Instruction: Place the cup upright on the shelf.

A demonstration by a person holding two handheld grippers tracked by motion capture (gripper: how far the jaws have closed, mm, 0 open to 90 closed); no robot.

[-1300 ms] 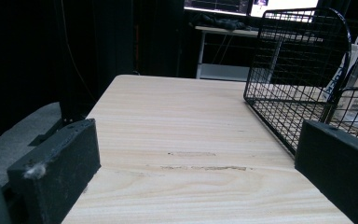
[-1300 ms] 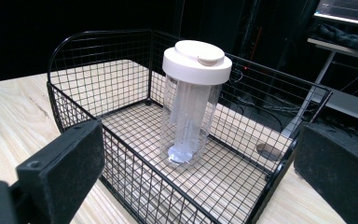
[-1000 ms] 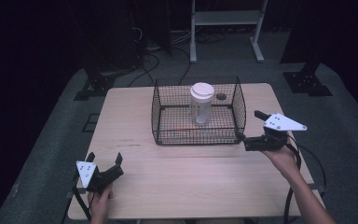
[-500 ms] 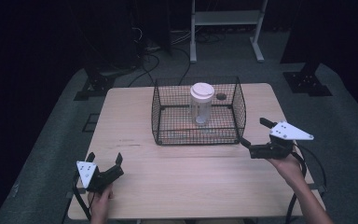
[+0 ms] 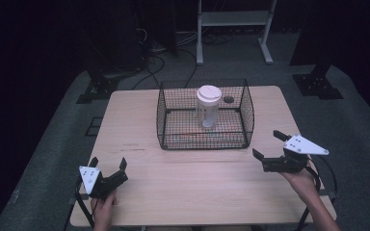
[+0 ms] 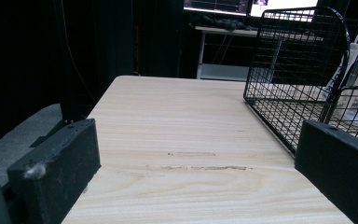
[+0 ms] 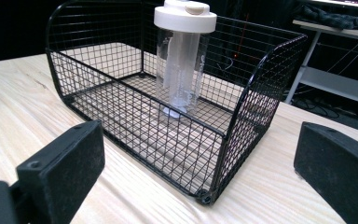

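The bottle point(image 5: 208, 107) stands upright inside the wire basket point(image 5: 173, 120) (white lid on top), toward the basket's back wall. The right gripper point(image 5: 268, 148) hovers just off the basket's front right corner, jaws wide and holding nothing. The left gripper point(image 5: 109, 165) sits well off the basket's front left, also wide apart.

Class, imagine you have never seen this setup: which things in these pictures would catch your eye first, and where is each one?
The black wire basket stands out first, sitting at the middle of the far half of the pale wooden table. Inside it a clear bottle with a white lid stands upright. Nearer the person, the left gripper waits at the near left corner and the right gripper hovers off the basket's near right corner, both with fingers apart and empty.
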